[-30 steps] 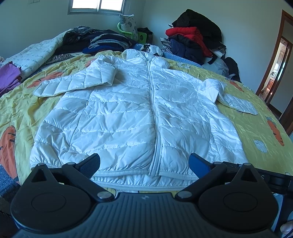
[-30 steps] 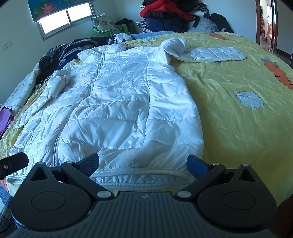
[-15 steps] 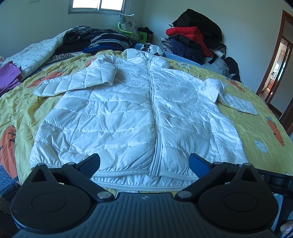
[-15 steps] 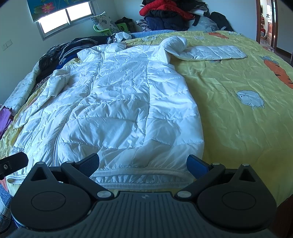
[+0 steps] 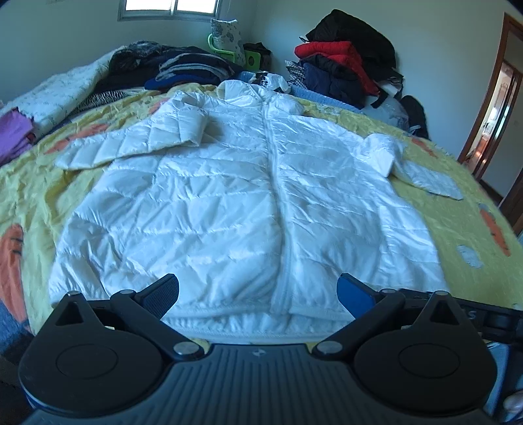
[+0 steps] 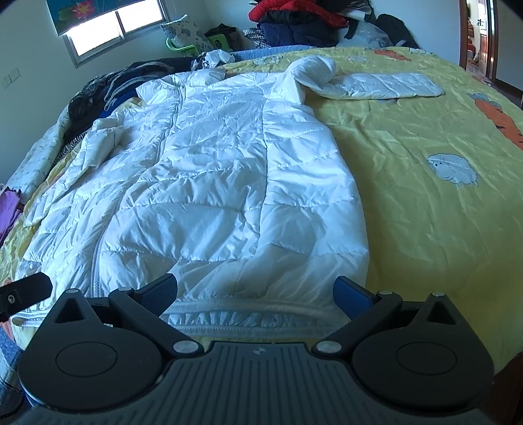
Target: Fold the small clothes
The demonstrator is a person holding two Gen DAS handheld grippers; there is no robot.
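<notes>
Against the frame a second earlier, little change is recorded; the white quilted jacket (image 5: 248,209) is found in the same lay, front up, zip closed, hem toward both cameras, and the left view is only marginally shifted and slightly softer in focus; the left gripper (image 5: 258,291) is held just above the hem with its jaws spread wide and nothing between them; the right gripper (image 6: 255,289) is likewise held over the hem near the jacket's right corner, jaws spread and empty, as before

The jacket is spread on a yellow bedspread (image 6: 425,209) printed with orange carrots and a pale sheep; one sleeve (image 5: 130,144) is laid out to the left, the other sleeve (image 6: 382,85) is stretched toward the door side; a pile of dark clothes (image 5: 183,67) is heaped at the head of the bed, with a red and black heap (image 5: 346,62) against the wall, a green chair (image 5: 228,52) with a patterned cushion, a window (image 6: 111,29) and a wooden door frame (image 5: 490,98); purple fabric (image 5: 13,134) is noted at the left edge

The hem's middle is partly hidden behind each gripper body; the collar is foreshortened and its form is hard to make out; a dark part at the left edge of the right view is cut off and cannot be identified with certainty; contact between fingertips and fabric cannot be determined
</notes>
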